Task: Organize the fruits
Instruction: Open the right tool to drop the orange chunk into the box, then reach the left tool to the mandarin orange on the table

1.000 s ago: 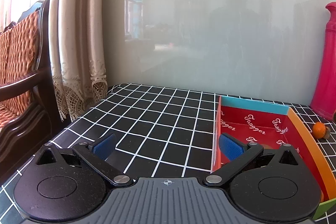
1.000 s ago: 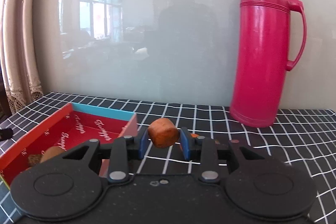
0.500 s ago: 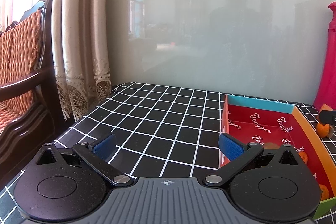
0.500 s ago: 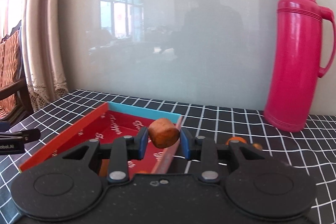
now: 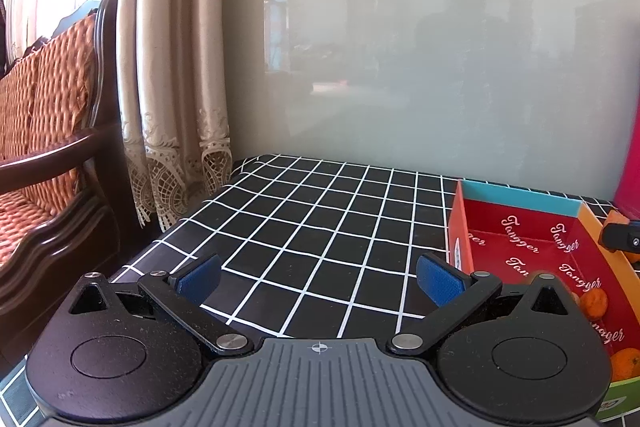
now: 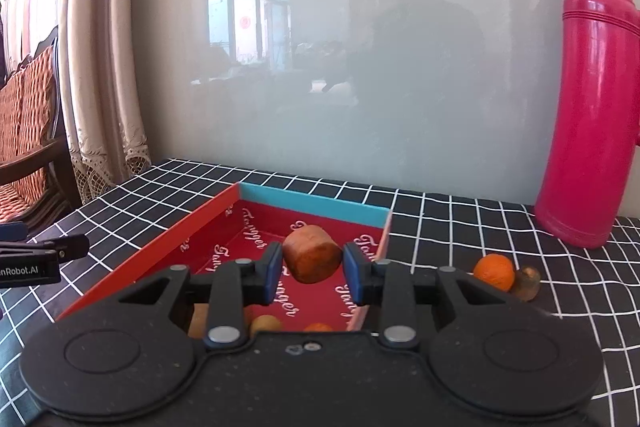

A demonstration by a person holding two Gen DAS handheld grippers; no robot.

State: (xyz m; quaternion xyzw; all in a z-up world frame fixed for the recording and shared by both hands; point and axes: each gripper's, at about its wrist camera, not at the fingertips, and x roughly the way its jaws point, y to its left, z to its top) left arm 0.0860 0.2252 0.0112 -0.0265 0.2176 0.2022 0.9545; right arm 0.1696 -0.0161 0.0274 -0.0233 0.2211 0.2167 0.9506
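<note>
"Tangger" in white script repeats across the red inner floor and walls of the shallow red cardboard box with the blue end wall; some copies are cut off by fruit and the rim. White print "nRobot.AI", first letters cropped, on the black side of the left hand-held gripper. Small label on the box's outer left wall: unreadable.
</note>
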